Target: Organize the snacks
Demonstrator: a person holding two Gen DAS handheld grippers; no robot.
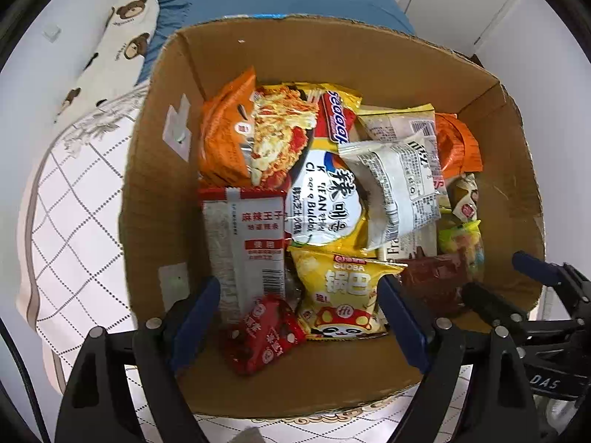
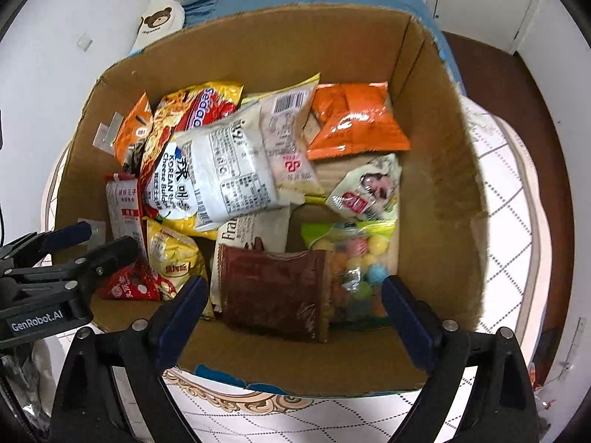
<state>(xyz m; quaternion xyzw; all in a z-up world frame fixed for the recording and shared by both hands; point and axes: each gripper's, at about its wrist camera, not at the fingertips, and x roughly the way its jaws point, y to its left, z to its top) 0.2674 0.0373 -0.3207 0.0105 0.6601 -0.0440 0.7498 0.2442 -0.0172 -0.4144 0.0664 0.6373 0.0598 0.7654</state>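
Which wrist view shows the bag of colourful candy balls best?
Right wrist: the bag of colourful candy balls lies near centre, mostly unobstructed. Left wrist shows only a blurred sliver by the box's right wall.

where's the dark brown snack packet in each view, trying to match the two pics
Left wrist view: the dark brown snack packet lies low on the right in the cardboard box, beside the yellow guoba bag.
Right wrist view: the packet lies low in the centre, left of the clear bag of coloured candy balls.
Shared landmark: the white packet with black print.
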